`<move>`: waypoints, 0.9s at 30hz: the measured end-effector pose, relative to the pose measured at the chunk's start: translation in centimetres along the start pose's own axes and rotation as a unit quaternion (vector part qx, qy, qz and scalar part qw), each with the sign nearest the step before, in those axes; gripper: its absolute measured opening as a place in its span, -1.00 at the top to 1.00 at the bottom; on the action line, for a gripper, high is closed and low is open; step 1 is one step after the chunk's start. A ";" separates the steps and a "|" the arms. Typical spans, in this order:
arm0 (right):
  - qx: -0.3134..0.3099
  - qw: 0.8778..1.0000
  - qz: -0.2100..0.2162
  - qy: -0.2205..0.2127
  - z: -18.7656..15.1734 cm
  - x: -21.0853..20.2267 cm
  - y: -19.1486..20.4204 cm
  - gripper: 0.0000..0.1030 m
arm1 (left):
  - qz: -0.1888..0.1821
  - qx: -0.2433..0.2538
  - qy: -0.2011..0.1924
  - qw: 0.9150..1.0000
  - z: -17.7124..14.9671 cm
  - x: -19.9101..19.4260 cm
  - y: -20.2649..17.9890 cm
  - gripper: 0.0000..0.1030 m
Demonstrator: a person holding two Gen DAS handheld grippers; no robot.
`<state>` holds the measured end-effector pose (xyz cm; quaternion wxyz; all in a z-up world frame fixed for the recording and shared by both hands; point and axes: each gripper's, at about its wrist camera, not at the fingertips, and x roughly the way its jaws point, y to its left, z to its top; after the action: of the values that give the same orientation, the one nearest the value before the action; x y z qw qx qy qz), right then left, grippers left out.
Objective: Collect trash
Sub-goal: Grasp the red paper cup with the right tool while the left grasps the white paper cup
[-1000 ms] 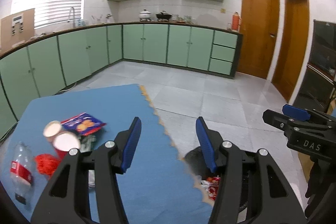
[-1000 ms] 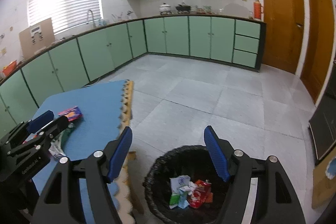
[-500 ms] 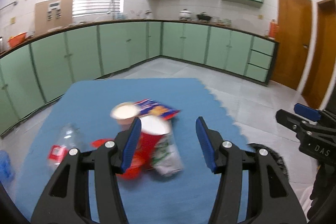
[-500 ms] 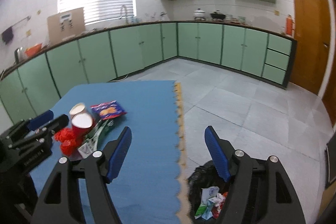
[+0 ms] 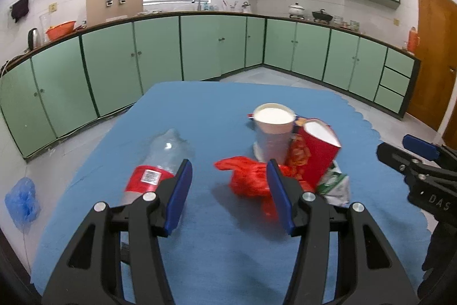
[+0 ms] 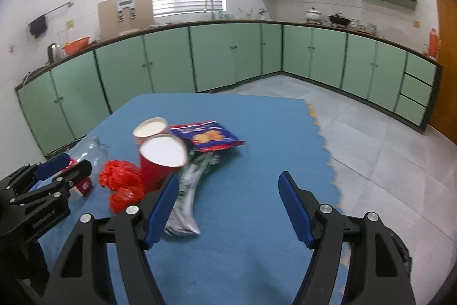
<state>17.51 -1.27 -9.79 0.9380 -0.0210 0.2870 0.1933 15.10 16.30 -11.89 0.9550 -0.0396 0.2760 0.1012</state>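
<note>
Trash lies on a blue foam mat [image 5: 217,116]: a clear plastic bottle with a red label [image 5: 160,162], a crumpled red plastic bag [image 5: 248,176], a white paper cup [image 5: 272,130], a red cup [image 5: 320,150] and a silver-green wrapper [image 5: 335,185]. My left gripper [image 5: 228,190] is open and empty, hovering just before the red bag, the bottle at its left finger. In the right wrist view the red cup [image 6: 160,162], a blue snack packet [image 6: 205,136] and the wrapper [image 6: 185,196] lie ahead-left of my open, empty right gripper [image 6: 228,207].
Green kitchen cabinets [image 5: 200,47] line the back and left walls. A blue plastic bag [image 5: 21,197] lies on the floor left of the mat. The black trash bin's rim [image 6: 402,250] shows at the lower right, off the mat's scalloped edge. Grey tiled floor [image 6: 385,139] lies to the right.
Both grippers swung left, away from the trash bin toward the pile on the mat. The left gripper has closed in on the bottle and red bag. Both stayed open.
</note>
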 end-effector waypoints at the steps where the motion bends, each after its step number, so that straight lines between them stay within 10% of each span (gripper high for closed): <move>1: -0.002 1.000 0.007 0.002 0.2 0.5 0.5 -0.38 | 0.003 -0.001 -0.001 1.000 0.1 0.1 0.4 -0.02; 20: -0.018 0.998 0.041 0.044 2.3 6.3 4.7 -0.44 | 0.017 -0.021 -0.001 1.000 0.7 1.1 3.6 -0.02; 27: -0.016 0.997 0.056 0.053 2.3 6.3 4.7 0.00 | 0.014 -0.024 -0.003 1.000 0.8 1.2 3.5 -0.02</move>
<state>21.78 5.66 -10.99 0.9086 -0.0296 0.3340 0.2490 15.74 20.05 -11.91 0.9529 -0.0584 0.2714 0.1218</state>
